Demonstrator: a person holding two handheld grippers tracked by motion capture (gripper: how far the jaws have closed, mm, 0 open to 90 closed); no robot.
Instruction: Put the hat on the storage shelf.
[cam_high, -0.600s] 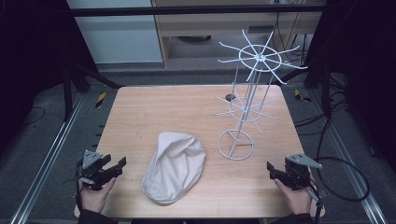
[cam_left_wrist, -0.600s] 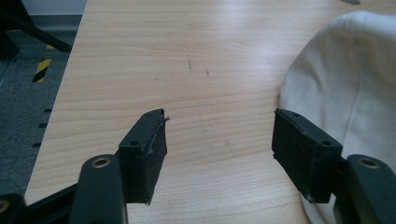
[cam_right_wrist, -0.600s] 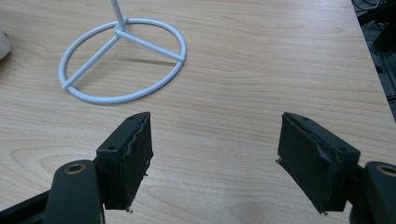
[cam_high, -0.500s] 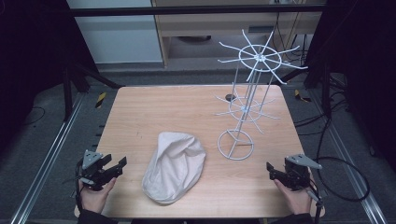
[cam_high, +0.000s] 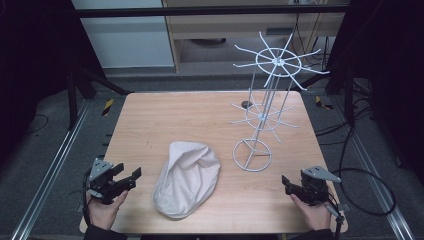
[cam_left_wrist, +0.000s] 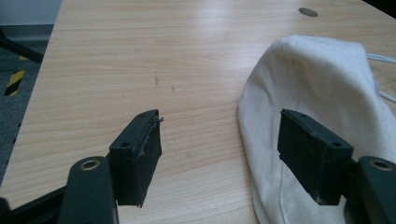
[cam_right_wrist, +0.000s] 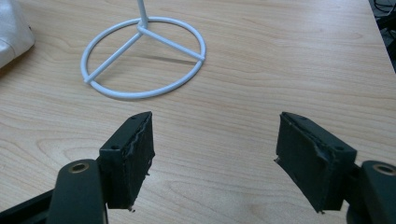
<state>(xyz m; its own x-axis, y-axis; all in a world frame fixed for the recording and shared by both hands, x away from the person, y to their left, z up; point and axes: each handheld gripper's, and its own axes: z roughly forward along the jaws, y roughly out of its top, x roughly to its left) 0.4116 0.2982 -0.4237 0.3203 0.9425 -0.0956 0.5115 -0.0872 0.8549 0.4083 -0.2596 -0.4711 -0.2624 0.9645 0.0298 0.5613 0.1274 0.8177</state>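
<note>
A cream-white fabric flat cap (cam_high: 187, 177) lies on the light wooden table (cam_high: 200, 120) near its front edge, just left of the white wire hat stand (cam_high: 265, 112). The left gripper (cam_high: 131, 177) rests beside the cap, jaws spread wide and empty. The right gripper (cam_high: 286, 182) sits near the stand's ring base, jaws likewise wide apart, holding nothing.

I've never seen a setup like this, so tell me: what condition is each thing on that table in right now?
Cap: lying flat on the table, untouched.
Wire rack: upright, its hooks bare.
Left gripper: open, empty, beside the cap.
Right gripper: open, empty, near the rack's ring base.
</note>
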